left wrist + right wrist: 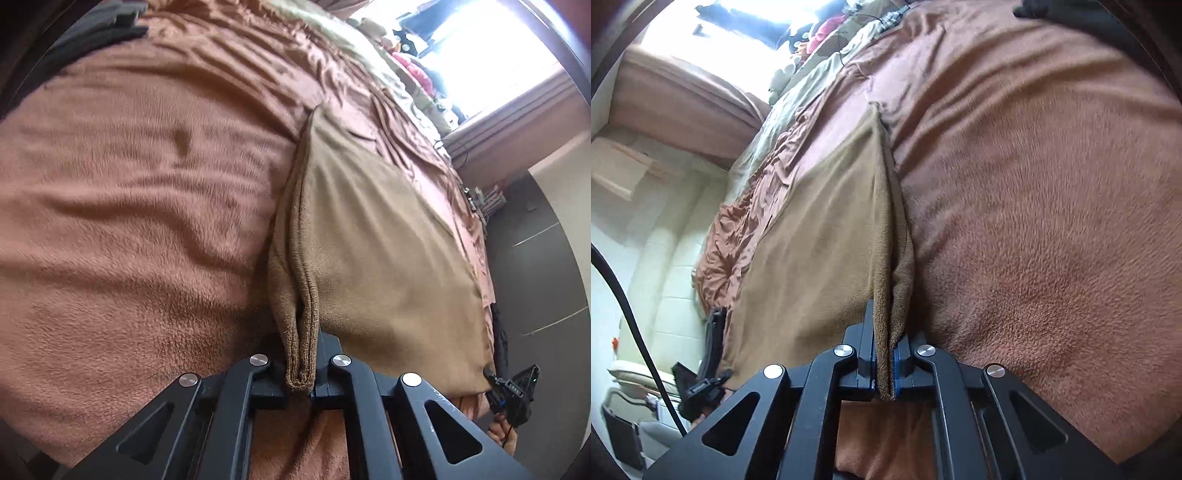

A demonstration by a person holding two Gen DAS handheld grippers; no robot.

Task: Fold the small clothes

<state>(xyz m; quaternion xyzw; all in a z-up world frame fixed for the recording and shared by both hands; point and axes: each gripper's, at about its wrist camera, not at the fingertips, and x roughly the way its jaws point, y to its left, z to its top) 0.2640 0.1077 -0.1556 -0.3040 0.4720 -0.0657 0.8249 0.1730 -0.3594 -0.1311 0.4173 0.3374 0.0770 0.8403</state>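
Pinching the near corners of the tan cloth point(369, 236), the left gripper point(300, 387) and right gripper point(885, 393) are both clamping bunched fabric. The cloth is lying on the bed point(129, 184), stretching away toward the far side, so both hands are sitting equally near its front edge.

Ahead of my left gripper point(300, 373): open pink-brown blanket point(129, 221), only soft ridges.
Between my grippers: the tan cloth point(388, 240) I grip, stretched across.
Ahead of my right gripper point(885, 373): bare blanket.
Far end: rumpled bedding point(798, 110) and clutter.
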